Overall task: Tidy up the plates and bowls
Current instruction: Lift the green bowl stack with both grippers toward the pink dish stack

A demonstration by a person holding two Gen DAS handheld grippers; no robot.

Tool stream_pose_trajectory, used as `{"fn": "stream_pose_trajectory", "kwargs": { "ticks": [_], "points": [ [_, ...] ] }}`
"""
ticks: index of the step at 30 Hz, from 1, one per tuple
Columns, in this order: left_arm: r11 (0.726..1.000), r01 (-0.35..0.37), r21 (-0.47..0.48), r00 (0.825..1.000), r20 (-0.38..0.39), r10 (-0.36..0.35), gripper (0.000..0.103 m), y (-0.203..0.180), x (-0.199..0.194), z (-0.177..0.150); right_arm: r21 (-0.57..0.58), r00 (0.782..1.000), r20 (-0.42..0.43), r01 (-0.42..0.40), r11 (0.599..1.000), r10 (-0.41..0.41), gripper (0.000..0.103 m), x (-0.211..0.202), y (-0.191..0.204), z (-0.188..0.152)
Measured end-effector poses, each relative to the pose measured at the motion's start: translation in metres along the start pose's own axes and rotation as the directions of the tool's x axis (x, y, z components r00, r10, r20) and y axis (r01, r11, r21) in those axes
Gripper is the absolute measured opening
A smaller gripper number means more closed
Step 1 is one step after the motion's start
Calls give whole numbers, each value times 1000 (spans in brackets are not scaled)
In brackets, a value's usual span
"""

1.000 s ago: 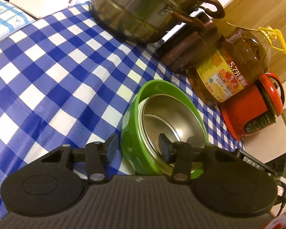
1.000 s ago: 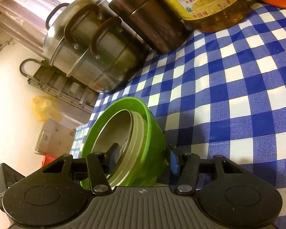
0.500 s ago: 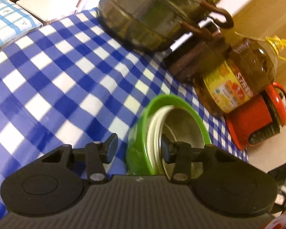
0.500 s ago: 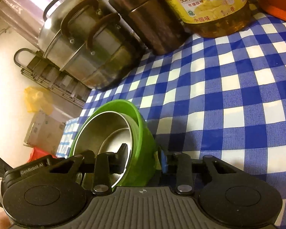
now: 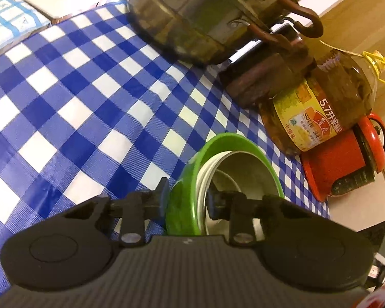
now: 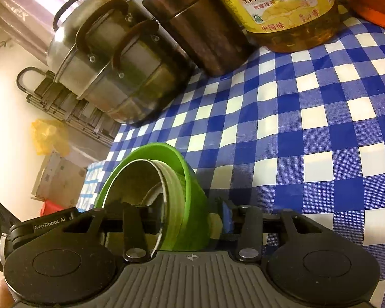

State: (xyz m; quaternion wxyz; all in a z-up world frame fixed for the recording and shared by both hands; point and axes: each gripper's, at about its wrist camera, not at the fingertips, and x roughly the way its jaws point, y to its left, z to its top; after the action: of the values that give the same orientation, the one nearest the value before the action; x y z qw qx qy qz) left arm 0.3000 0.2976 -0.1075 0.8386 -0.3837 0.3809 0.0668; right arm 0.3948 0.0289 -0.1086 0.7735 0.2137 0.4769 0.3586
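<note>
I see the green bowl [image 5: 184, 205] tilted on the checked worktop [image 5: 77, 102] | left gripper [image 5: 186, 199] just closed, clamping its rim | right gripper [image 6: 192, 218] loosened, straddling the opposite rim, pads apart.

Steel pot [image 5: 192, 12] top cut off, oil bottle [image 6: 277, 7] cap cropped

Left gripper [image 5: 186, 200] and right gripper [image 6: 193, 215]: matte black plastic bodies with ribbed grey top plates, two round black side caps, silver pivot screws, blue pads on black fingers [image 6: 228, 218]; white "GenRobot.AI" lettering on the left gripper's side.
</note>
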Motion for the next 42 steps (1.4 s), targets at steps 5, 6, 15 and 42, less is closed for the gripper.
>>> {"fn": "stream_pose_trajectory", "kwargs": {
  "ticks": [5,6,15,42],
  "points": [
    [999,-17,31,1000,-1,17,25,-4,0,-2,-13,1000,-7,8,1000,-9,46,4,1,0],
    [999,-18,30,1000,-3,18,25,-4,1,-2,-14,1000,-8,10,1000,-10,46,5,1,0],
    [999,-27,46,999,42,25,26,-5,4,-9,-68,999,-1,44,997,-45,45,18,7,0],
    [991,-84,107,996,32,81,24,-56,-26,-62,82,993,35,113,990,-116,32,-50,1,-34]
  ]
}}
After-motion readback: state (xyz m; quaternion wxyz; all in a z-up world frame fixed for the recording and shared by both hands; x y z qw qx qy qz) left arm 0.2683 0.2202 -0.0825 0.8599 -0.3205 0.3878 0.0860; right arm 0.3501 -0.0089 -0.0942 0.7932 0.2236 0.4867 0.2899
